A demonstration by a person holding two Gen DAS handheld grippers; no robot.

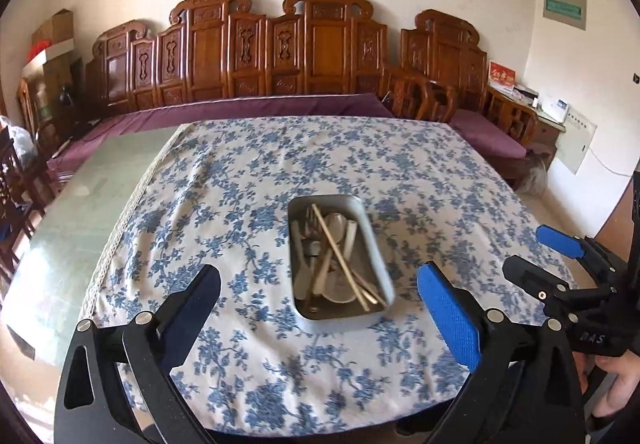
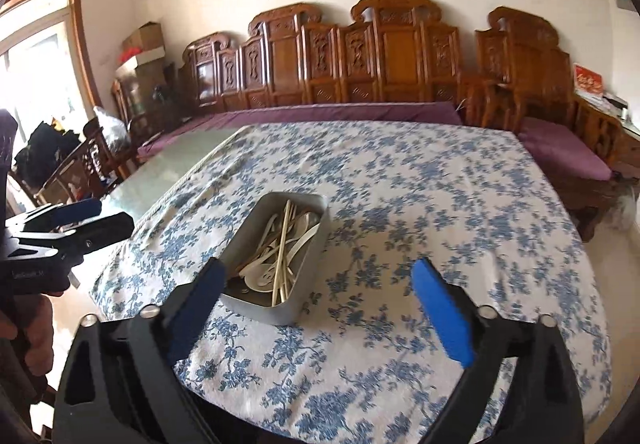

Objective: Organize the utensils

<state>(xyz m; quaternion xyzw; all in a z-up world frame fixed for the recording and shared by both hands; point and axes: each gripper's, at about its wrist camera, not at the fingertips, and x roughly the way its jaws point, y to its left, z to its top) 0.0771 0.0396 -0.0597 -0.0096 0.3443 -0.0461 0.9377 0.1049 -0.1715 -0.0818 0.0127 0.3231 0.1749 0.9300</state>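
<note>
Left wrist view: left gripper (image 1: 318, 302) spread wide, empty, just short of the metal tray (image 1: 376, 244) of utensils (image 1: 334, 256); right gripper (image 2: 316, 284), likewise spread, marked "AS", right of tray.

Left tool (image 1: 320, 296) and right tool (image 2: 318, 284) gape wide, seemingly empty.

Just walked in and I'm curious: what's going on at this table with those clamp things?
A person is tidying utensils using a handheld gripper in each hand. The left gripper and right gripper are both open and empty, held above the flowered tablecloth. The utensils, white spoons, chopsticks and a fork, all lie together in the metal tray in the middle of the table. Nothing else lies on the cloth.
</note>
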